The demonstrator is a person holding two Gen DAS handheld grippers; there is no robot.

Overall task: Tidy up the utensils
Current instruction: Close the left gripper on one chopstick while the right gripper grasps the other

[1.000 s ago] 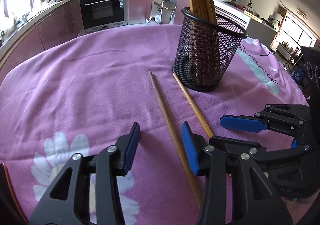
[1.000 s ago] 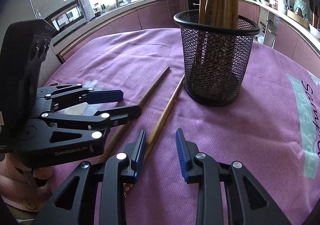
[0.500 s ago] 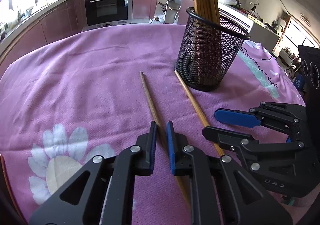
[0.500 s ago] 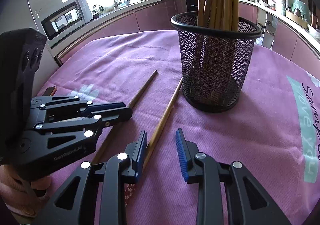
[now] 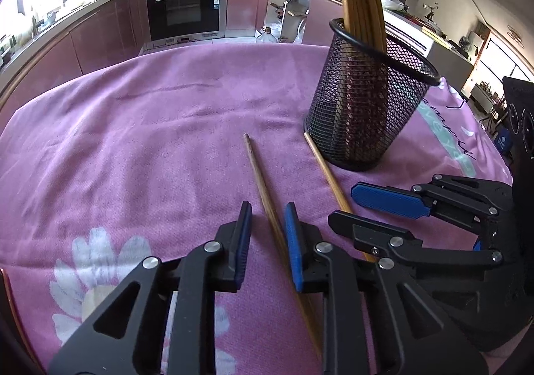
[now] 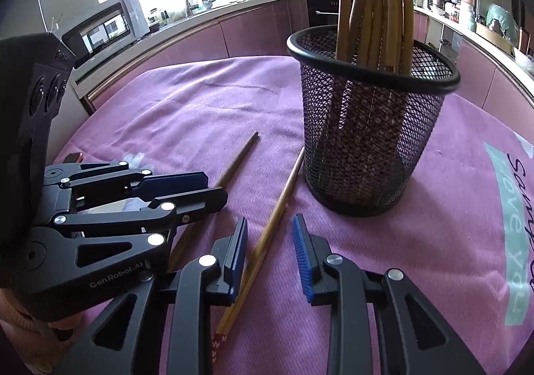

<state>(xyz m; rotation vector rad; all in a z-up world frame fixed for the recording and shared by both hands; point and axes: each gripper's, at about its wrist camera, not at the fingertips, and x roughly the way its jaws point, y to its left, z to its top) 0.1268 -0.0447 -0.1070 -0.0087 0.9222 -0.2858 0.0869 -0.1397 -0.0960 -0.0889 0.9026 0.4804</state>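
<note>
Each claw is seen to straddle its own loose chopstick on the surface [image 5: 150,148], which is covered by a purple cloth. In the left wrist view the left claw [image 5: 267,241] is held apart, its blue pads to either side of the darker chopstick [image 5: 263,189], neither pad clearly touching the wood; the stick passes between them and runs forward, its tip ending short of the holder. Just to the right of that claw, the right claw [image 5: 347,208] is seen side-on, also apart, with the paler chopstick [image 5: 325,173] passing beneath its lower finger. In the right wrist view the right claw [image 6: 270,254] is likewise parted around the paler chopstick [image 6: 267,241], which lies nearer the left pad; a red-patterned end is seen close to the camera. The left claw [image 6: 213,184] appears to its left, over the darker chopstick [image 6: 233,164]. Ahead and slightly right of both claws stands the mesh holder [image 6: 370,128], upright, already filled with several chopsticks [image 6: 377,7] leaning together; the paler stick's far tip lies at its base, though contact cannot be confirmed. The sticks are probably straddled lengthwise so that a grip can be closed across the narrow shaft before each is lifted into the holder.
</note>
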